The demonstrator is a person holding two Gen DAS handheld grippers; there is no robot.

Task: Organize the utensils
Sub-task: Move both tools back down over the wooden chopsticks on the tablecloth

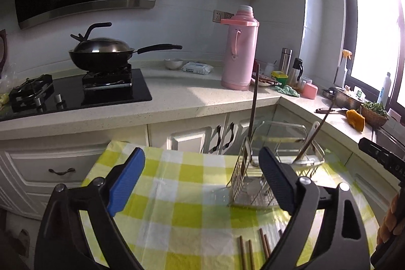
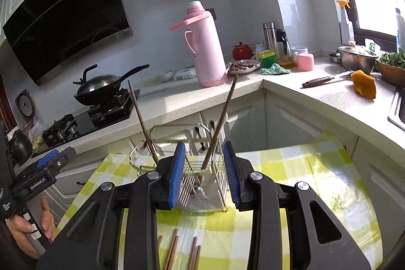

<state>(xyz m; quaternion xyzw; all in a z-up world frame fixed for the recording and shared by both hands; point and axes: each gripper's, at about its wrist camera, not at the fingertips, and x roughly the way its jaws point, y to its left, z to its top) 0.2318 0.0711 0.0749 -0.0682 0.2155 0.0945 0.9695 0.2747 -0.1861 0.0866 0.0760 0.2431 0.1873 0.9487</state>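
A wire utensil holder [image 1: 249, 184] [image 2: 202, 181] stands on a table with a green-checked cloth [image 1: 177, 194] [image 2: 291, 168]. One brown chopstick [image 2: 219, 125] leans upright in the holder. A second chopstick [image 2: 143, 123] leans in a clear glass dish [image 2: 162, 143] [image 1: 281, 141] behind it. Several chopsticks [image 1: 253, 249] [image 2: 182, 254] lie flat on the cloth near me. My left gripper [image 1: 202, 168] is open and empty, above the cloth left of the holder. My right gripper [image 2: 204, 163] is open, its pads either side of the holder, holding nothing.
A kitchen counter [image 1: 192, 95] runs behind and to the right, with a pink thermos [image 1: 239, 49] [image 2: 205, 47], a wok [image 1: 101, 52] on the stove, a knife [image 2: 324, 80], an orange cloth [image 2: 363, 84] and a metal bowl [image 2: 357, 60]. White cabinets stand below.
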